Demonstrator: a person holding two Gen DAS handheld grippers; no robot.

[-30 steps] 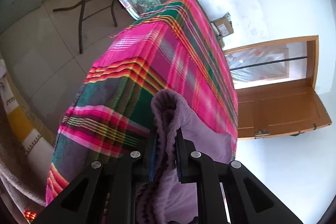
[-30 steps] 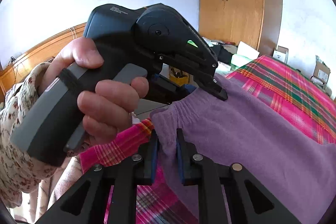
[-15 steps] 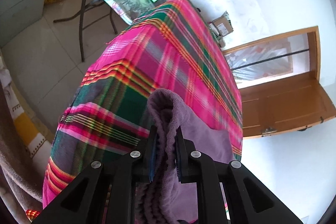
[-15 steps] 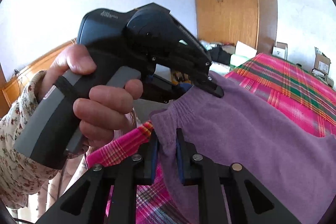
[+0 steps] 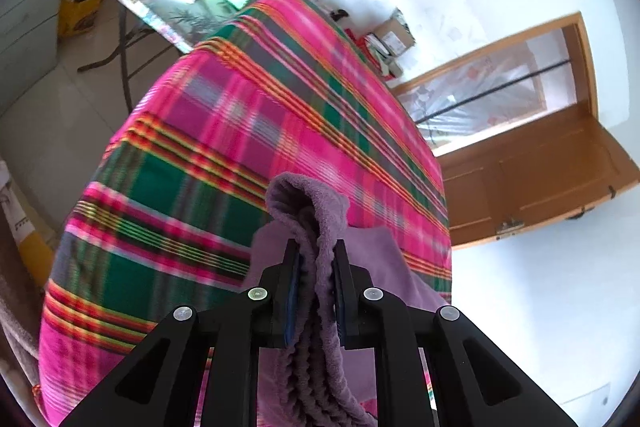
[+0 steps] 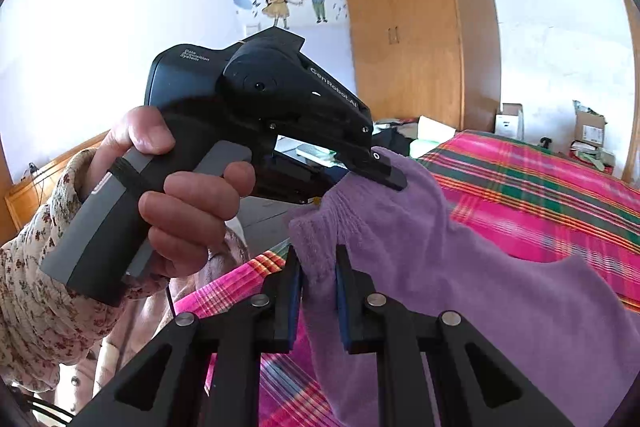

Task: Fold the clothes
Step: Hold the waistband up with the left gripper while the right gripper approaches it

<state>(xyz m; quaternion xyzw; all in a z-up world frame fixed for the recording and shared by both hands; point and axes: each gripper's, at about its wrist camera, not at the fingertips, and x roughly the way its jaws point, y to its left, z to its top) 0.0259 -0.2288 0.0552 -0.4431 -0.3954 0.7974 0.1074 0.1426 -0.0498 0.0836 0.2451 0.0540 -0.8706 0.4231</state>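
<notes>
Both tongs, left tongs [image 5: 316,267] and right tongs [image 6: 318,269], clench the purple garment's [image 6: 460,267] gathered waistband above the plaid bed [image 5: 224,131]; keep that edge taut and level while laying it flat

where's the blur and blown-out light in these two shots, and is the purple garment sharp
Left wrist view: plaid bedspread smeared by motion blur, white wall overexposed, purple garment between the jaws fairly sharp. Right wrist view: mostly crisp, garment texture clear, wall washed out; fisheye bends the wardrobe in the right wrist view.
</notes>
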